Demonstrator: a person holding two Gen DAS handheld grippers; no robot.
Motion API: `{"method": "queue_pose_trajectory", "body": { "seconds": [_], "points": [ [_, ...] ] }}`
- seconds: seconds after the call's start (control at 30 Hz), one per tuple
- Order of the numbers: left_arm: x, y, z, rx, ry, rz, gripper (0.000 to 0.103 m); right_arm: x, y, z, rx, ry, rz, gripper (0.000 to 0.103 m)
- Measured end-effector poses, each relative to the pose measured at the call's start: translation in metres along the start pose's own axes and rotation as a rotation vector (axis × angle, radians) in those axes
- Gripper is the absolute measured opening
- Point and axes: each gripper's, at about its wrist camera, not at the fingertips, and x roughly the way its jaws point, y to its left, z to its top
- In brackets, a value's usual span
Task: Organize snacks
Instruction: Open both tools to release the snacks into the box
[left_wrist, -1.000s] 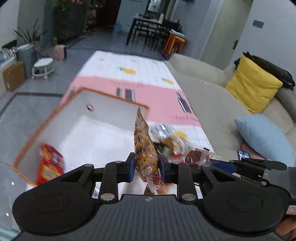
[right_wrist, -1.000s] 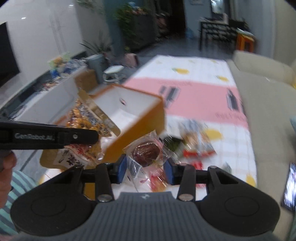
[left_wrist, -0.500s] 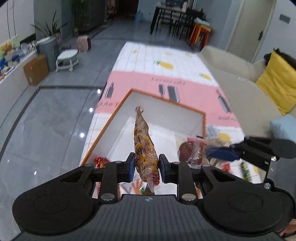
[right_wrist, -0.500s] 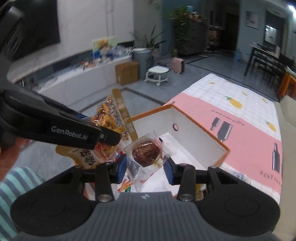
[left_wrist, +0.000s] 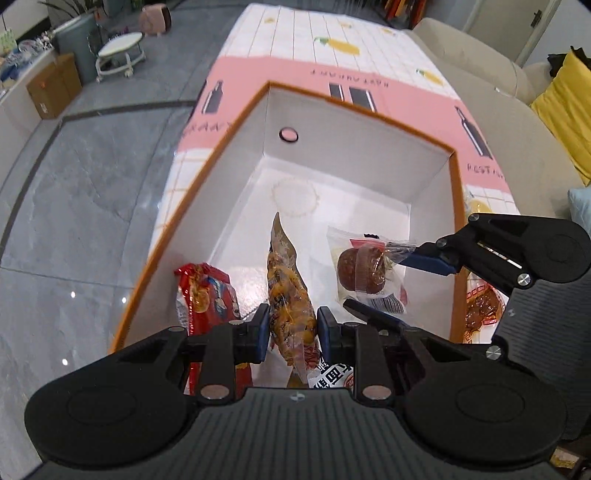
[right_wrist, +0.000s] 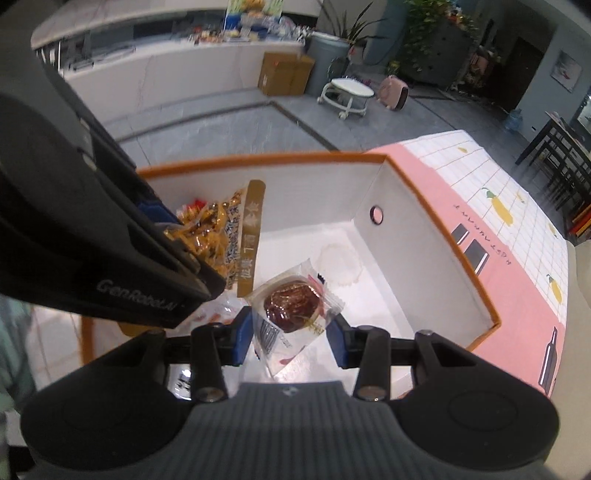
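Observation:
My left gripper (left_wrist: 291, 328) is shut on an orange-yellow snack bag (left_wrist: 288, 291) and holds it inside the white box with the orange rim (left_wrist: 365, 110). My right gripper (right_wrist: 290, 332) is shut on a clear packet with a brown cake (right_wrist: 291, 304), also over the box (right_wrist: 476, 273). The cake packet shows in the left wrist view (left_wrist: 364, 271), and the snack bag shows in the right wrist view (right_wrist: 229, 236). A red snack pack (left_wrist: 205, 291) lies in the box's near left corner.
The box stands on a pink and white checked cloth (left_wrist: 332, 51). A red-orange snack (left_wrist: 480, 306) lies on the cloth right of the box. A sofa with a yellow cushion (left_wrist: 565, 107) is at the right. Grey floor (left_wrist: 74, 221) is left.
Both grippers have moved left and down from above the loose snacks to over and into the box, each still holding its packet.

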Motion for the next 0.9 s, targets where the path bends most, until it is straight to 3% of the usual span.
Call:
{"method": "queue_pose_trajectory", "body": {
  "seconds": [0.33,0.73,0.9],
  "points": [
    [0.027,0.006,-0.002,-0.017,0.071,0.009,0.029,0.039,-0.005,-0.001,-0.005,0.079,0.000,0.041],
    [0.033,0.004,-0.004,0.003,0.097,0.062,0.030,0.040,-0.002,-0.010,-0.019,0.101,0.003,0.043],
    [0.023,0.003,-0.002,0.017,0.068,0.089,0.041,0.036,-0.004,-0.007,-0.016,0.092,-0.009,0.053]
  ]
}}
